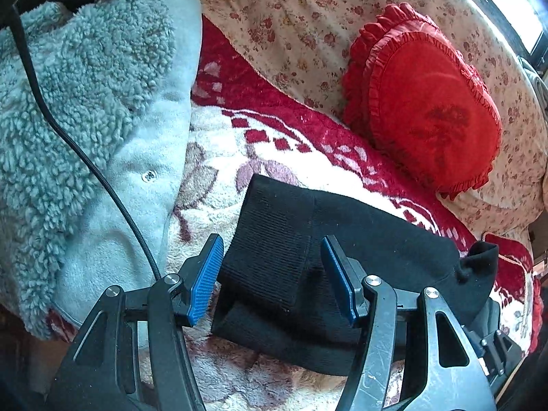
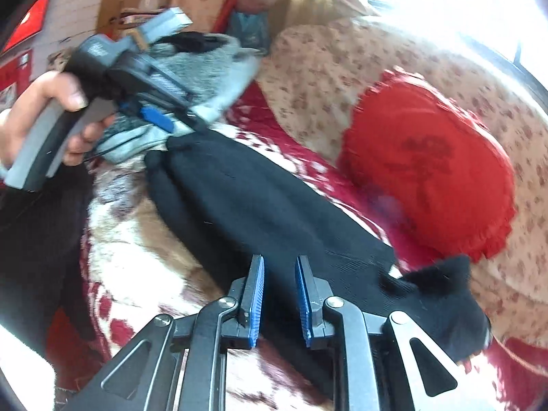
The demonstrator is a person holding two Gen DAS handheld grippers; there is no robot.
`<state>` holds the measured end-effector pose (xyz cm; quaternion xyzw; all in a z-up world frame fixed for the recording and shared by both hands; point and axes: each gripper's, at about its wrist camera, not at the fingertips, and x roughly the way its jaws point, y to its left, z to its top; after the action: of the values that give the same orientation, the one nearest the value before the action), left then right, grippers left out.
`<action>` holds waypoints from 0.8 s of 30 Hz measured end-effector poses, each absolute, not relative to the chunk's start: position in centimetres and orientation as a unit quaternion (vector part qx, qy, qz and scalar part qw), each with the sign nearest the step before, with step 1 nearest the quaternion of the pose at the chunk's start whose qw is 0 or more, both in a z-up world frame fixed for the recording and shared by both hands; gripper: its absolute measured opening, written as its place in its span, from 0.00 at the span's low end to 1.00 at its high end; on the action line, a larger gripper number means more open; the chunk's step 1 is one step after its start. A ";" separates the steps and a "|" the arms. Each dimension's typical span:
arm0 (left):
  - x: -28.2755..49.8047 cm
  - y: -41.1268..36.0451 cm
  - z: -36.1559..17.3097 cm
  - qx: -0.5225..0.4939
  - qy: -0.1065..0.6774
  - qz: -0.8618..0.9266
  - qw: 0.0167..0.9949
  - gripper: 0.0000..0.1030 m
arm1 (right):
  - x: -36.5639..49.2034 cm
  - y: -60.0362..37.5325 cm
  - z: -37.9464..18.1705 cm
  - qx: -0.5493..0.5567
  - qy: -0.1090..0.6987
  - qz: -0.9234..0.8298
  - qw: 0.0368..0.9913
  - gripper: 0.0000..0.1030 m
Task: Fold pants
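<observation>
**Black pants on bed blanket, both tools unclamped**

Landmark: black pants, lying folded lengthwise on the red-and-white plush blanket covering the bed.

Left of pants: grey fleece jacket with a snap button, a black cable running across it. In the right wrist view the person's left hand grips the left tool's handle, just beyond the far end of the pants.

At pants: left tool spread wide, blue pads on either side of the ribbed waistband end, jaws not pressing the cloth. Right tool at a narrow gap, hovering over the near edge of the pants; contact with the fabric cannot be told, view motion-blurred.

Right of pants: a loose black cuff end sticks up. Further right, a red heart-shaped ruffled cushion rests against the floral quilt, apart from the pants.
</observation>
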<state>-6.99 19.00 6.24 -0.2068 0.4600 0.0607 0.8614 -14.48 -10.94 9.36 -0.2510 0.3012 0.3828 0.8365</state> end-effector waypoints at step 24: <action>-7.7 14.5 7.5 -0.161 0.454 0.033 0.876 0.57 | -15.4 -7.7 7.4 -0.229 0.339 0.390 0.825 0.04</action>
<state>-7.73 14.54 7.46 -0.1606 0.4537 0.0327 0.8760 -15.41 -7.75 7.42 -0.2290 0.3388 0.3904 0.8249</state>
